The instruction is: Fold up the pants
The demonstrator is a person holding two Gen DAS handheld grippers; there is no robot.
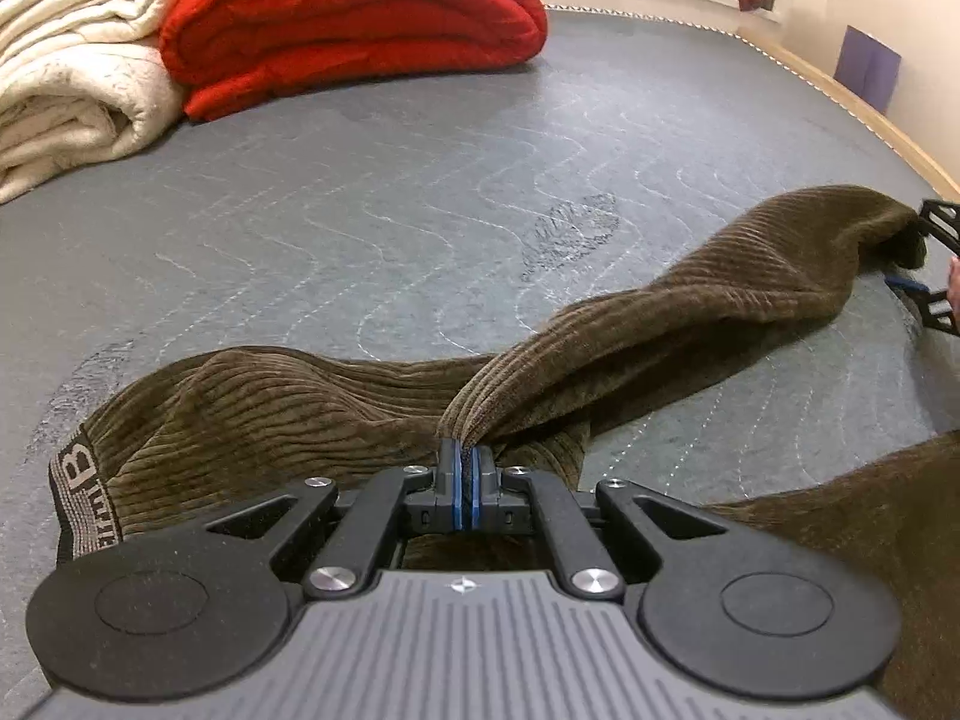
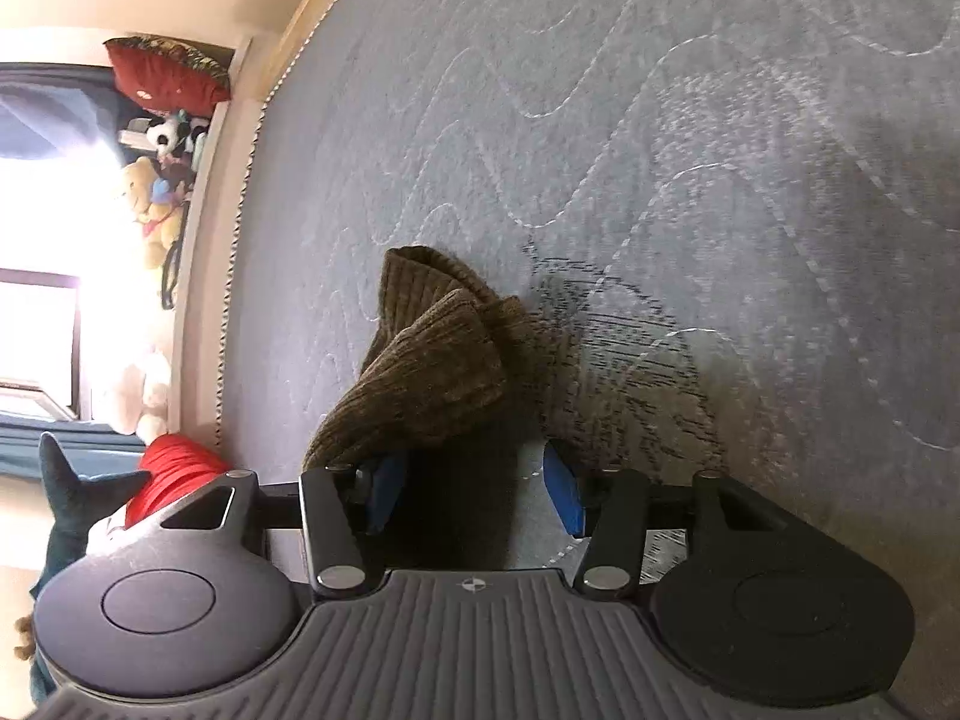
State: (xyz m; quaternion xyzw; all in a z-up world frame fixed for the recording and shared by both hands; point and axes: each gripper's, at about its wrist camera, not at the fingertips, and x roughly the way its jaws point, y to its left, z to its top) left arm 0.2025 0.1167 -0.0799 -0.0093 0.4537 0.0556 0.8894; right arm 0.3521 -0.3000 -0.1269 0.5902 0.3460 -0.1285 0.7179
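Brown corduroy pants lie stretched across the grey quilted mat, their lettered waistband at the lower left. My left gripper is shut on a pinched fold of the pants near the crotch, and the fabric rises from its blue pads. One leg runs off to the right, where my right gripper sits at its end. In the right wrist view, the leg end bunches up and drapes over one finger of the right gripper. Its jaws stand wide apart and do not press the cloth.
A folded red quilt and a rolled cream blanket lie at the back left of the mat. A wooden rim and the wall run along the right. Plush toys sit on a ledge beyond the mat.
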